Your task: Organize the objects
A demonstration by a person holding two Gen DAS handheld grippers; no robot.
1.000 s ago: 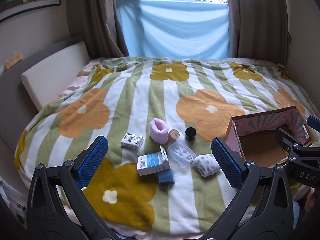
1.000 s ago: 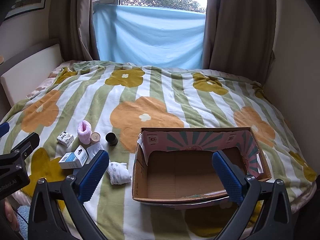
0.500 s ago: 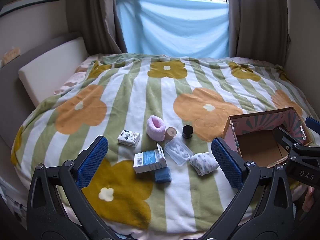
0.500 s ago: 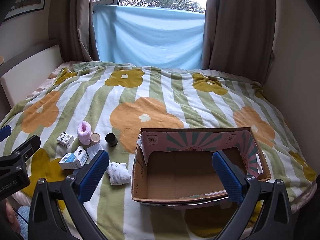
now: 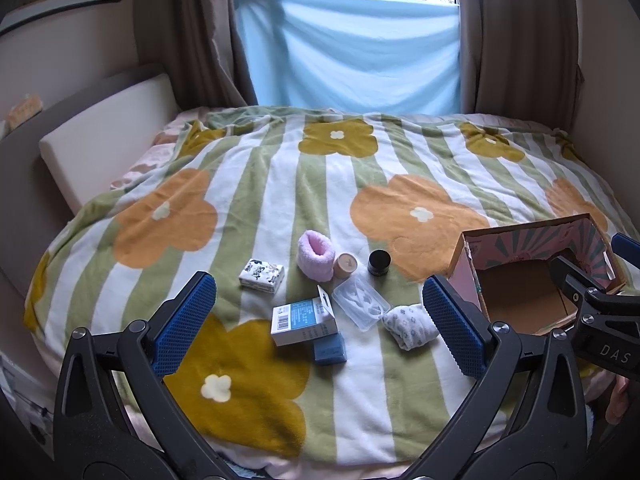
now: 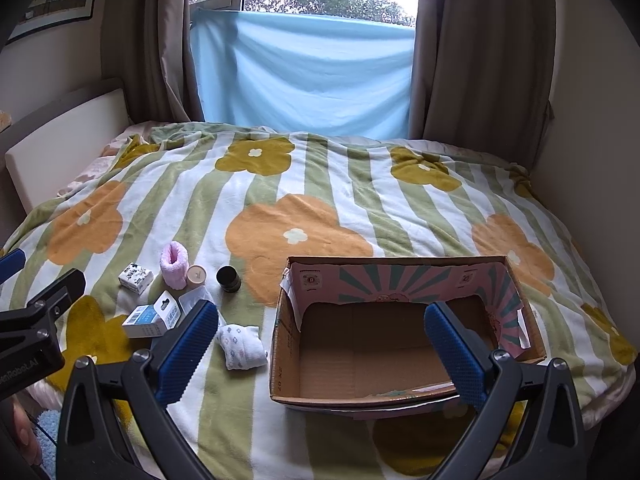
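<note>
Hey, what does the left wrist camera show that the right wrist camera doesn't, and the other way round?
Only the left wrist view shows the small blue block tucked under the blue-and-white carton, and the whole clear plastic case.

Only the right wrist view shows the cardboard box complete, with its bare floor and near wall; the left view cuts it off behind the right gripper.

Both show the pink sock roll, patterned sock bundle, black jar, tan jar, and black-and-white printed box on the blanket, both grippers open.
</note>
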